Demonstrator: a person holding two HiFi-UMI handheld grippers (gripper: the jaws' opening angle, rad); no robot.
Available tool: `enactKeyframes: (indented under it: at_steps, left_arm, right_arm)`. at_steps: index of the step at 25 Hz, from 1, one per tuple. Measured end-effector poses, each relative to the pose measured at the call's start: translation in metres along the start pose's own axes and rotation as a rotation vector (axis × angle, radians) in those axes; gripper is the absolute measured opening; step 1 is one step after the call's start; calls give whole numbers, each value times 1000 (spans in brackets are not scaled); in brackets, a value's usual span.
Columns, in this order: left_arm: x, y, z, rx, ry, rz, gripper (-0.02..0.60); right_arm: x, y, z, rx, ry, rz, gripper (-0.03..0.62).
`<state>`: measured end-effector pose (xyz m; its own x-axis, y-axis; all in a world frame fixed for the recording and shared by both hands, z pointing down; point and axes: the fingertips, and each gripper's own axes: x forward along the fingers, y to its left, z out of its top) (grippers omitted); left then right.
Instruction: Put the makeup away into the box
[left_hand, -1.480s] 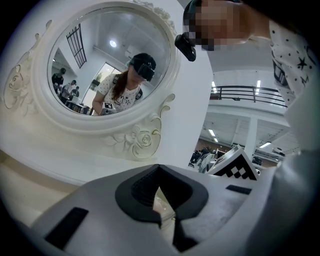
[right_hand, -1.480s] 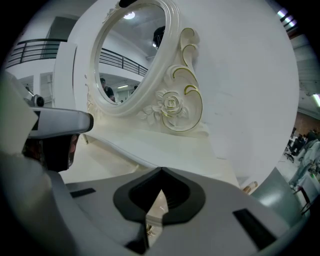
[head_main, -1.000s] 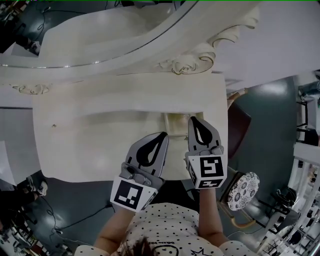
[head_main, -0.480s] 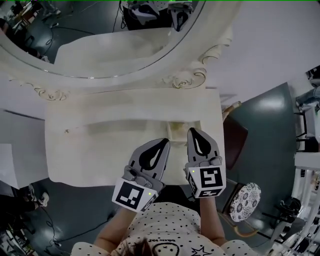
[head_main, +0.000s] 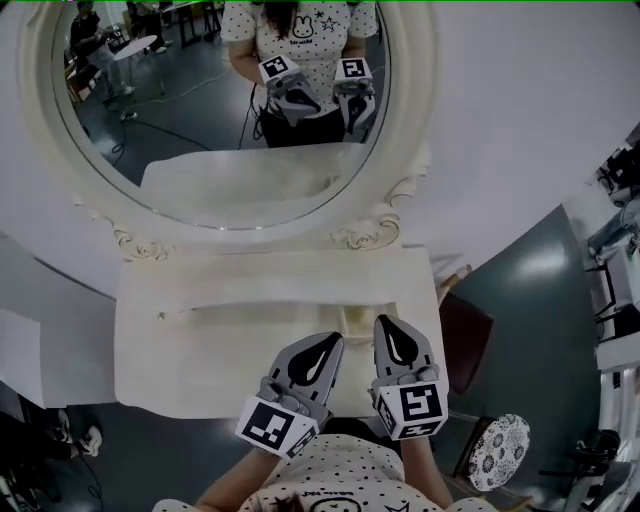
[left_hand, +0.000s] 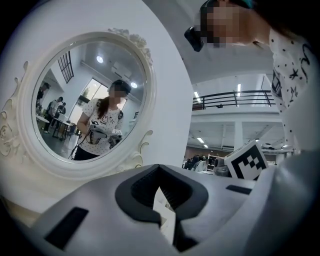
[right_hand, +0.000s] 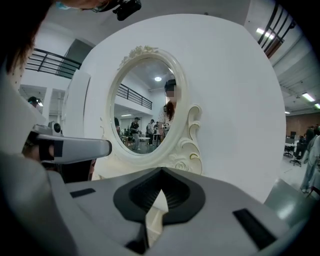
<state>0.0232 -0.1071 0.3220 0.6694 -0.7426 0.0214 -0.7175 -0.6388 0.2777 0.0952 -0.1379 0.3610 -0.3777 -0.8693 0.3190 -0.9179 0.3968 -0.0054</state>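
Vanity table (head_main: 200, 345), left tongs (head_main: 334, 340), right tongs (head_main: 386, 322) closed

Head view steeply down over dressing table (head_main: 180, 345), gripper views seemingly level, sharing mirror (head_main: 200, 120)

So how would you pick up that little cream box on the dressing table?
Pinch one thin side wall of the box, coming straight down from above: it seems open-topped and sits flat on the table, so its walls stand upright. It is only partly in view.
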Motion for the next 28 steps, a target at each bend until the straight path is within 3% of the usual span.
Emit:
enactKeyframes:
  at_steps: [11, 19, 28]
  left_arm:
    - [-18, 11, 27, -2, -61, 30, -5]
    - [-50, 20, 20, -22, -51, 82, -5]
    - [-76, 11, 7, -14, -35, 79, -5]
  right_arm:
    - [-24, 20, 15, 19, -58, 19, 6]
    - [-42, 43, 15, 9, -97, 60, 6]
    - [-55, 70, -5, 28, -91, 103, 6]
